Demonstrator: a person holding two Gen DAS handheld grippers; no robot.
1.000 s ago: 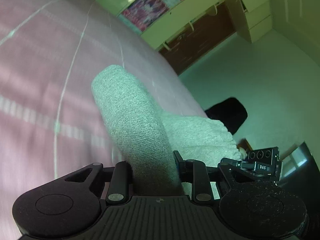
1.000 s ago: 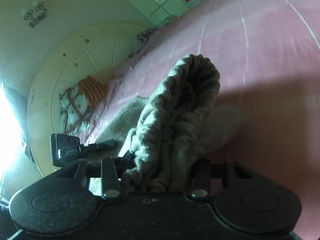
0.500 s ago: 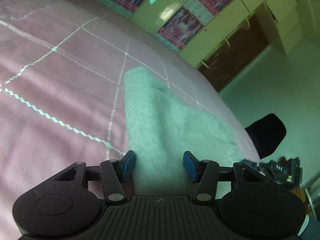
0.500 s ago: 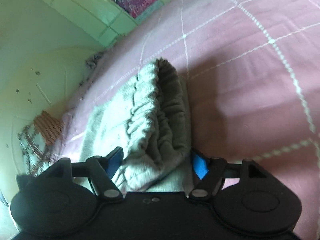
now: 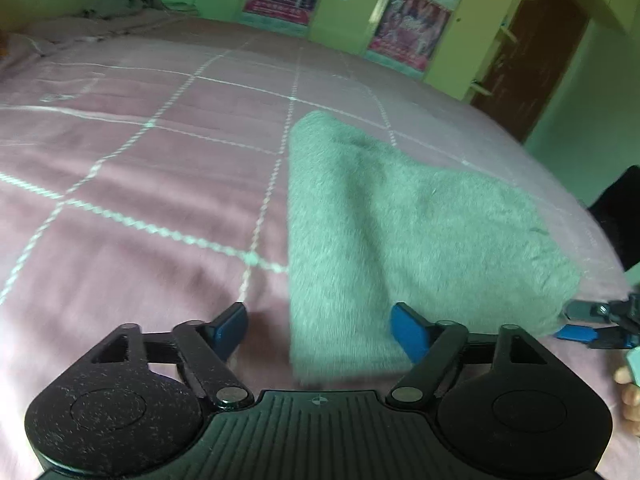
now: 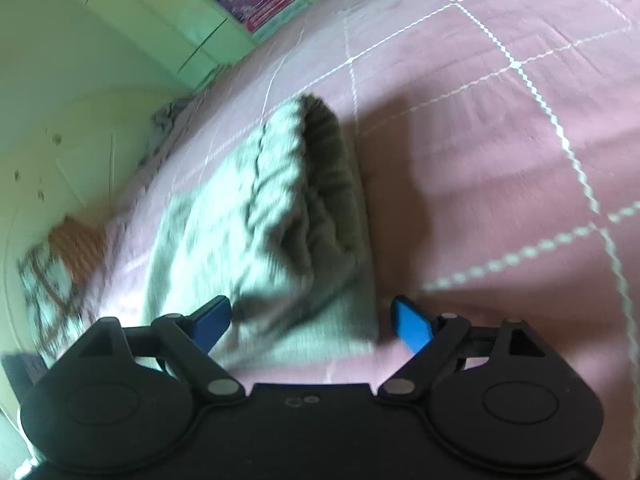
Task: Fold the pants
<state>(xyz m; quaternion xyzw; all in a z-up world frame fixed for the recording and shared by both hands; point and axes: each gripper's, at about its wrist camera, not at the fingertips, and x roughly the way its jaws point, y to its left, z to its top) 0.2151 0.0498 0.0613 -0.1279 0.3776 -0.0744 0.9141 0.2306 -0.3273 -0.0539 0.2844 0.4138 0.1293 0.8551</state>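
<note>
The grey knit pants lie folded on the pink checked bedspread. My left gripper is open, its blue pads straddling the near left corner of the fold. In the right wrist view the pants show their gathered elastic waistband at the right side. My right gripper is open, its jaws either side of the near corner of the pants. The right gripper's fingertips also show at the right edge of the left wrist view.
Green cupboards with posters and a brown door stand past the bed. A dark object sits off the bed's right edge. Crumpled bedding and an orange striped item lie by the headboard.
Both grippers held the pants lifted, then lowered them onto the bed and opened. The pants now lie flat and both grippers have drawn back a little.
</note>
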